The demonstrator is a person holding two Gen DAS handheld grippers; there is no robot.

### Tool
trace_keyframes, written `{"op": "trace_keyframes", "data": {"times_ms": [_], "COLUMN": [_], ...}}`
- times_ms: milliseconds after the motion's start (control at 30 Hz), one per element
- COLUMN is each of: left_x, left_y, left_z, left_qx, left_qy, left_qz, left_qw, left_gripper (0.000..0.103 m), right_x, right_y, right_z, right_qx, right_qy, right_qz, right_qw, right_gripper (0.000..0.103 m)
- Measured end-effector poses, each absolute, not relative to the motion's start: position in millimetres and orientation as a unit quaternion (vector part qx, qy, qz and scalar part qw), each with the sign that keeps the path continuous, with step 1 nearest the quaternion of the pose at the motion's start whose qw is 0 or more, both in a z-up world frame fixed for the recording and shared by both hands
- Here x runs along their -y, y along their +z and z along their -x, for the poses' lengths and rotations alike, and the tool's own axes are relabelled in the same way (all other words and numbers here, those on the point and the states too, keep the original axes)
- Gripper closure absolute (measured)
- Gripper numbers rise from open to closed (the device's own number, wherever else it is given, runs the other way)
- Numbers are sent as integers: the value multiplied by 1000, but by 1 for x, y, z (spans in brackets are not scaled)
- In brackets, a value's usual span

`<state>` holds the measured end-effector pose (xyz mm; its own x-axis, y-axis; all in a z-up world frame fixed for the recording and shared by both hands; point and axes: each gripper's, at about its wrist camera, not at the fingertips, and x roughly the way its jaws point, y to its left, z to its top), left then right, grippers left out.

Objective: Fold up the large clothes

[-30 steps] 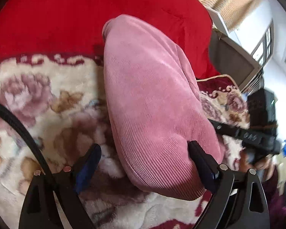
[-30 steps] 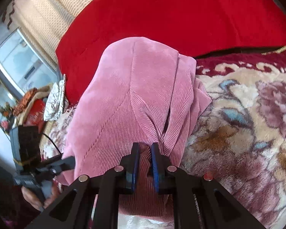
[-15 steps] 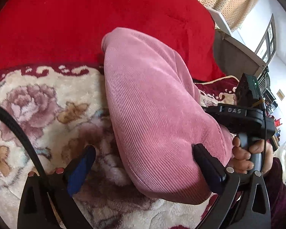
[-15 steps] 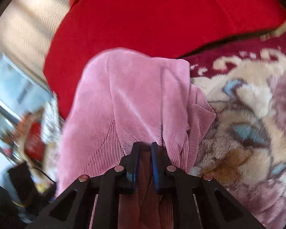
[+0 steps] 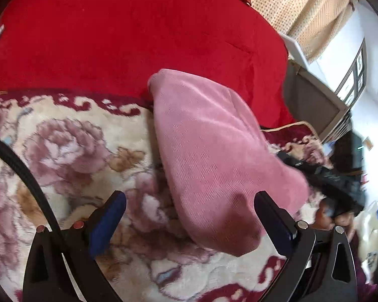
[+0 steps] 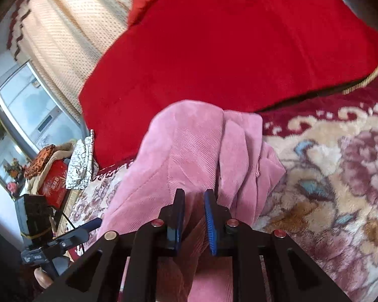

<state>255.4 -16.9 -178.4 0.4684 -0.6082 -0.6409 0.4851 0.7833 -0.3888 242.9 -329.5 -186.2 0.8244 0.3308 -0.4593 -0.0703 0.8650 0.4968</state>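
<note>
So the pink corduroy garment (image 5: 214, 151) is lying folded into a long bundle on the floral blanket (image 5: 70, 151), with its far end up against the big red cushion (image 5: 138, 32). My left gripper (image 5: 189, 216) has its fingers spread about as wide as they go, and the near end of the bundle sits between them but nearer the right-side finger (image 5: 272, 216); the left-side finger (image 5: 108, 216) is over bare blanket, well clear of the fabric. Nothing is pinched there, the pads aren't pressing on anything. In the right wrist view it's a different story: my right gripper (image 6: 192, 216) is narrow and its jaws are opening right now, with a fold of the pink cloth (image 6: 196, 156) running straight into the gap between the two blue pads. I can see daylight between the pads and the fabric, so it looks like I'm letting go rather than clamping. The pleated, ruffly edge of the garment fans out just to the right of those fingers onto the blanket. Off to the left in that view you can see my other gripper's fingertip sitting just beside the near left edge of the bundle. Curtain (image 6: 63, 32) and a window are behind all that.
</note>
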Motion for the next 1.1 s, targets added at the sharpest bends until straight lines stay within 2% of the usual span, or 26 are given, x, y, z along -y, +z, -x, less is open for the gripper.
{"op": "trace_keyframes", "data": {"times_ms": [233, 367, 600, 767, 833, 933, 967, 1000, 1100], "left_x": [32, 43, 46, 47, 49, 51, 51, 51, 50], "left_y": [-185, -189, -184, -181, -179, -178, -177, -177, -177], "left_z": [-250, -246, -242, -240, -238, -236, -236, -236, -235], "left_qx": [-402, -396, -381, -378, -374, -368, -368, -368, -369], "left_qy": [-295, -301, -281, -271, -266, -261, -261, -260, -259], "left_qz": [24, -5, -18, -27, -34, -44, -44, -44, -44], "left_qw": [867, 868, 881, 885, 888, 891, 891, 892, 892], "left_gripper": [1, 1, 1, 1, 1, 1, 1, 1, 1], "right_x": [290, 273, 292, 311, 316, 316, 314, 311, 304], "right_y": [-158, -206, -198, -176, -171, -168, -167, -166, -166], "right_z": [-215, -238, -231, -211, -208, -209, -210, -209, -212], "right_qx": [-246, -364, -347, -268, -244, -234, -233, -231, -233], "right_qy": [148, 120, 137, 161, 150, 145, 144, 141, 128], "right_qz": [-156, -121, -170, -219, -232, -233, -231, -229, -211], "right_qw": [945, 916, 912, 924, 930, 933, 933, 935, 941], "right_gripper": [84, 85, 85, 85, 82, 65, 53, 49, 51]}}
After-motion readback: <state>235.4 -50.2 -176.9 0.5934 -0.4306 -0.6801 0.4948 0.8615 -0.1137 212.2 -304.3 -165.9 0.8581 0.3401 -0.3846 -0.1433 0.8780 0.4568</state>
